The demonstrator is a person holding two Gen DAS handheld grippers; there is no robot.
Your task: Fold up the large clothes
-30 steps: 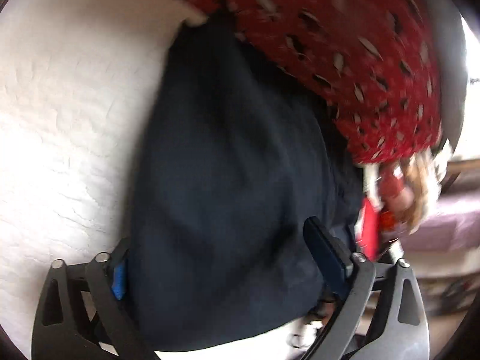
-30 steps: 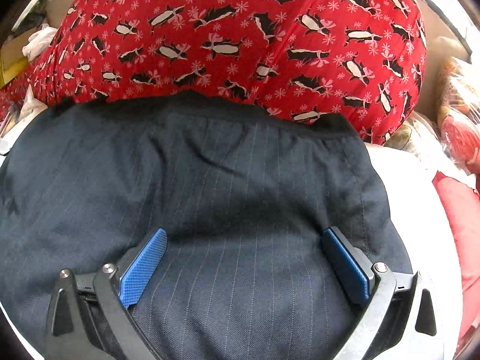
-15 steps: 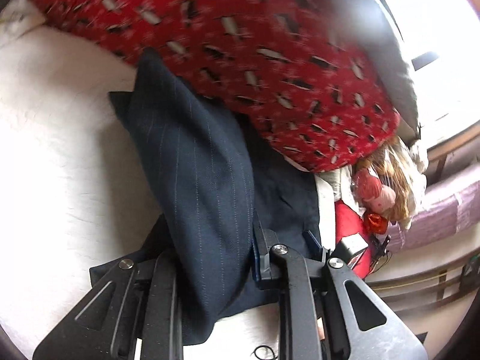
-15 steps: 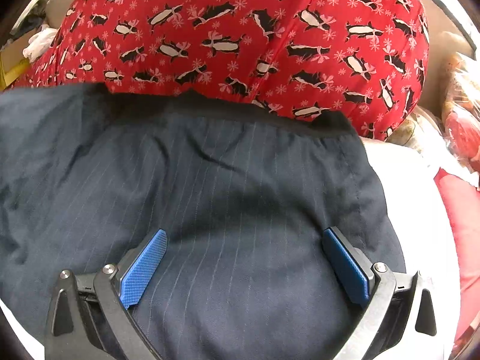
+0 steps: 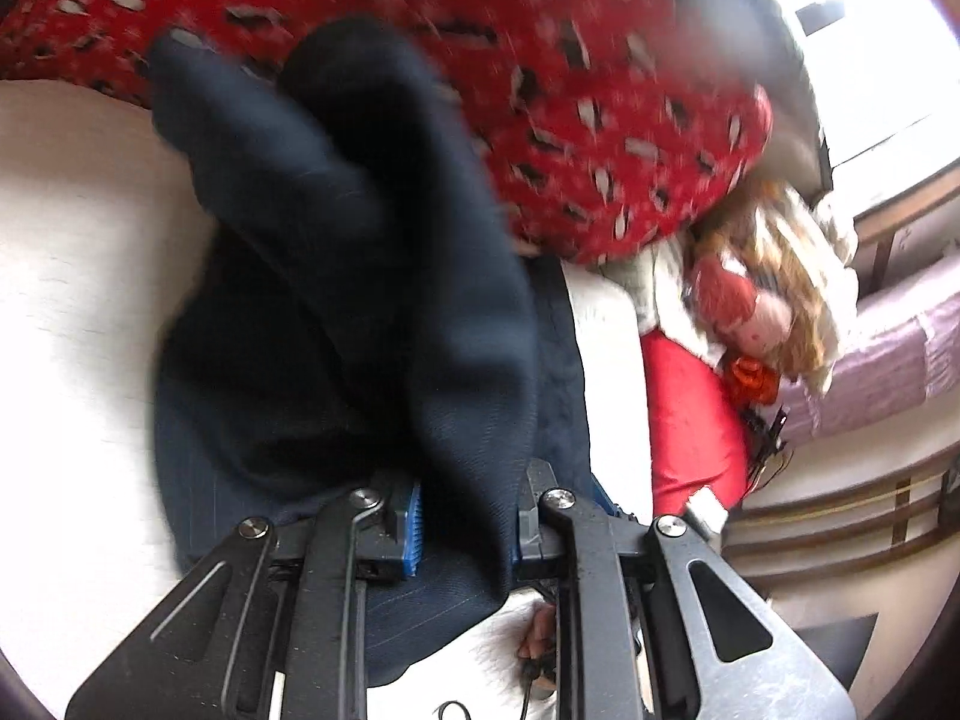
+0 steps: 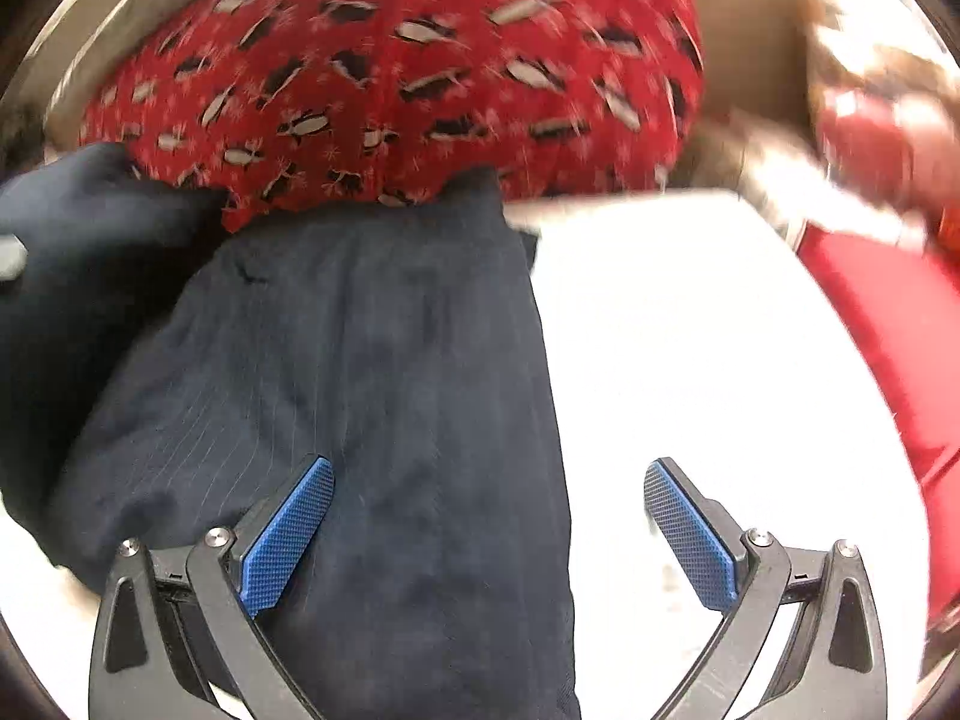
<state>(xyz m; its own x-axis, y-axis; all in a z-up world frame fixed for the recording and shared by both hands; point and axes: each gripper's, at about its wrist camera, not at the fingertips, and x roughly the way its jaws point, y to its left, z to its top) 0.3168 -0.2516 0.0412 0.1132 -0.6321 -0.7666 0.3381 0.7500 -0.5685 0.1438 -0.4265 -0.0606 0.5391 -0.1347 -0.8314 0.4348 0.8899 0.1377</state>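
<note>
1. While the fold is only partly made, the left gripper is clamped on a bunched edge of the navy pinstriped garment; its jaws are drawn close with thick cloth squeezed between the blue pads, and the pinched cloth rises toward 12 o'clock in the left wrist view
2. The lifted flap stands up as a dark, blurred hump in front of the red penguin-print cushion, so this portion looks to be in mid-carry rather than laid down
3. The right gripper has its jaws spread wide and holds nothing; its left pad hovers over the garment, while the right pad hangs above the bare white bed cover
4. In the right wrist view the garment lies as a long panel running from 6 o'clock up to the cushion at 12 o'clock, its right edge fairly straight, and more dark cloth is heaped at 9 o'clock
5. Judged from this, one lengthwise fold seems underway: the raised flap has yet to be laid over the flat panel and smoothed
6. What is probably left is setting the flap down, squaring the edges, and folding the long strip crosswise into a compact stack
7. A doll and a red cushion lie at 3 o'clock, apart from the work
</note>
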